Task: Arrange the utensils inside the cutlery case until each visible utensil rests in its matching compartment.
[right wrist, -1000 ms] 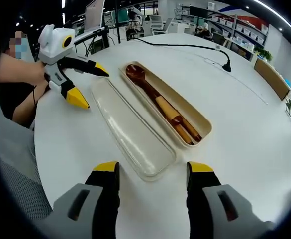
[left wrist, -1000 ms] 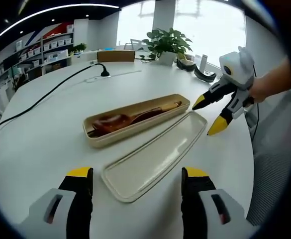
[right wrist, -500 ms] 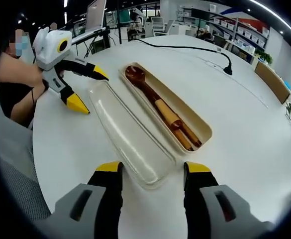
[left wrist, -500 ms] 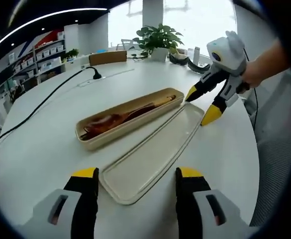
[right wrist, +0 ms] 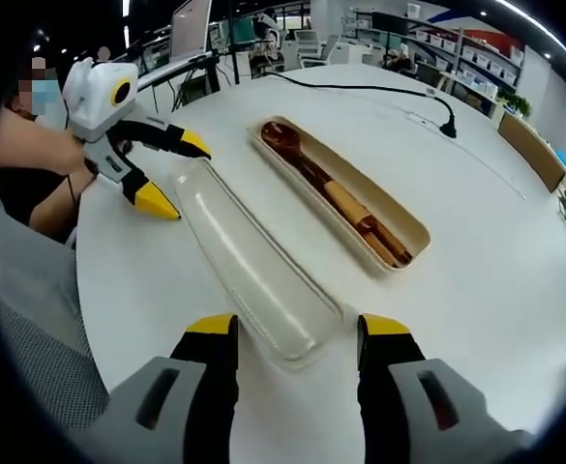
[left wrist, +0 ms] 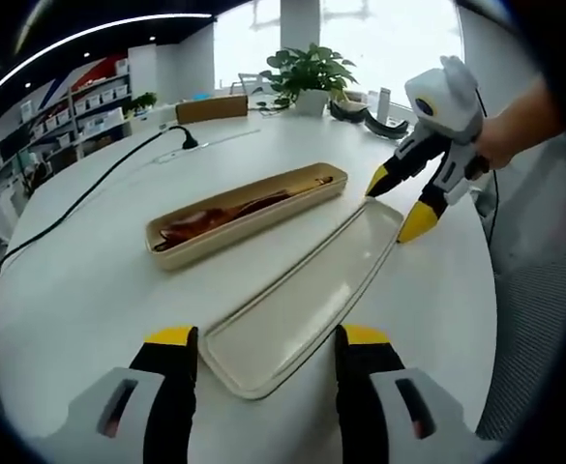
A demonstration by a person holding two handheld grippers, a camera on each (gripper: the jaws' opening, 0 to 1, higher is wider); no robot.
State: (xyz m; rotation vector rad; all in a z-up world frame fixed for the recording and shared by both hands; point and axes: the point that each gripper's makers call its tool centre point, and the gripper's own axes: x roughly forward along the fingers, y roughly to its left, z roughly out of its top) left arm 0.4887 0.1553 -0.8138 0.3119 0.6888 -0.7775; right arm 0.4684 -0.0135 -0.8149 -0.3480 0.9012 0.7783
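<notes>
In the left gripper view we see our left gripper (left wrist: 263, 340) low over the white counter (left wrist: 79, 271), its jaws spread wide with nothing between them, straddling the near end of the loose lid (left wrist: 302, 295). Beyond the lid lies the cutlery case (left wrist: 249, 213), apart from it, with a wooden spoon (left wrist: 205, 217) resting inside. To the right, our right gripper (left wrist: 399, 203) hangs tilted down at the lid's far end, jaws parted and holding nothing, a hand (left wrist: 500, 155) behind it

In the right gripper view the left gripper (right wrist: 171, 174) sits at left by the lid (right wrist: 249, 266), the case (right wrist: 345, 193) lies beyond, and the right gripper (right wrist: 297, 333) hovers over the lid's near end
</notes>
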